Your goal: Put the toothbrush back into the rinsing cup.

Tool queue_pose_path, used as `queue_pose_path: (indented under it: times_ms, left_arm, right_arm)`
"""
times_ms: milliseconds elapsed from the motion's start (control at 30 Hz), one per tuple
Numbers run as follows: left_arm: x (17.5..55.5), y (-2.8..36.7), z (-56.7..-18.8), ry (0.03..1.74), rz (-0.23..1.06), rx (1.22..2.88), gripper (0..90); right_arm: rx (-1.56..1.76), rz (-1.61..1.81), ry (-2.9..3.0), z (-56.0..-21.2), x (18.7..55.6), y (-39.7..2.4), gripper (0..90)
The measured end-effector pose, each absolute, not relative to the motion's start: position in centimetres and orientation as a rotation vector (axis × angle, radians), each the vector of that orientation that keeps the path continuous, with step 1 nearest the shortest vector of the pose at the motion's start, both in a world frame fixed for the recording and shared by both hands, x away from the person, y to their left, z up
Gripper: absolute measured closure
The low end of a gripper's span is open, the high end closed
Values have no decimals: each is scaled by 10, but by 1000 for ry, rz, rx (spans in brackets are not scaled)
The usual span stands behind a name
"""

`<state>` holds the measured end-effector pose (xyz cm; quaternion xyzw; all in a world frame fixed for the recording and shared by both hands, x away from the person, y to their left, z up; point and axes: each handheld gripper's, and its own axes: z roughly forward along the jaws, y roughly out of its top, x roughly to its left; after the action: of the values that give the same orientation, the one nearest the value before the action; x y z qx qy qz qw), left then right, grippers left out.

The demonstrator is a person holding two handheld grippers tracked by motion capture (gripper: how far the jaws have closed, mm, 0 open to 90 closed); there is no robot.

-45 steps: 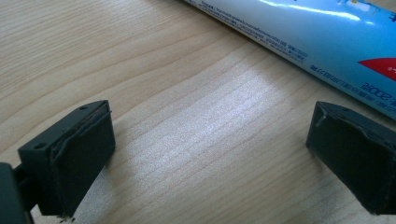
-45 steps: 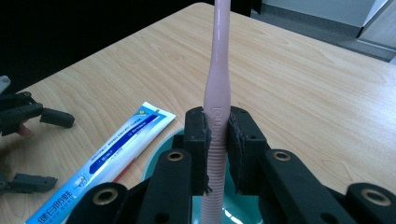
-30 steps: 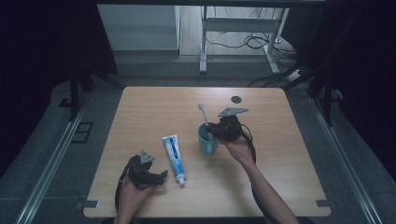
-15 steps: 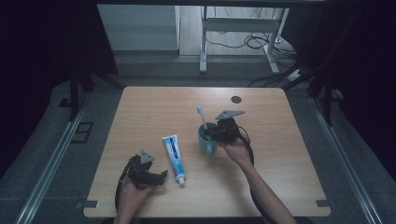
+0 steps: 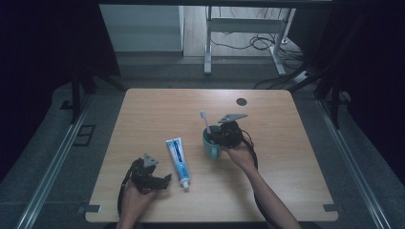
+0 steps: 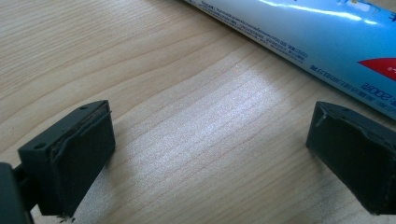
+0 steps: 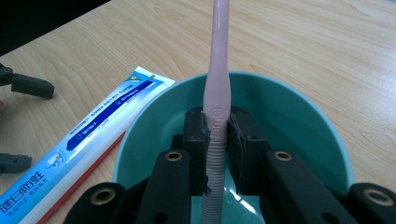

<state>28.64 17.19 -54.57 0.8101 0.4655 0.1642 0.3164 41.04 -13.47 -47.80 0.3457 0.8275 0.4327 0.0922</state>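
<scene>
**Toothbrush gripped over the cup**

The right gripper (image 7: 217, 140) pinches a pink toothbrush (image 7: 217, 84) upright by its handle, its lower end inside the teal cup (image 5: 210, 145), likely so it can stand there. The left gripper (image 6: 205, 154) rests open and empty at the near left, beside the toothpaste tube (image 5: 177, 156). The table (image 5: 157, 109) offers open room far and right.

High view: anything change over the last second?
Nothing visibly changed. The right gripper stays shut on the pink toothbrush over the teal cup; the open left gripper and the blue-and-white toothpaste tube lie where they were on the wooden table.
</scene>
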Motion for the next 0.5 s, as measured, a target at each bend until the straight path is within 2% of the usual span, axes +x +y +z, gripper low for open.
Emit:
queue_pose_path:
  times_ms: [500]
  left_arm:
    - [286, 172, -546, 1225, 433, 2134, 12]
  right_arm:
    - [1043, 1269, 2460, -478, 411, -135, 741]
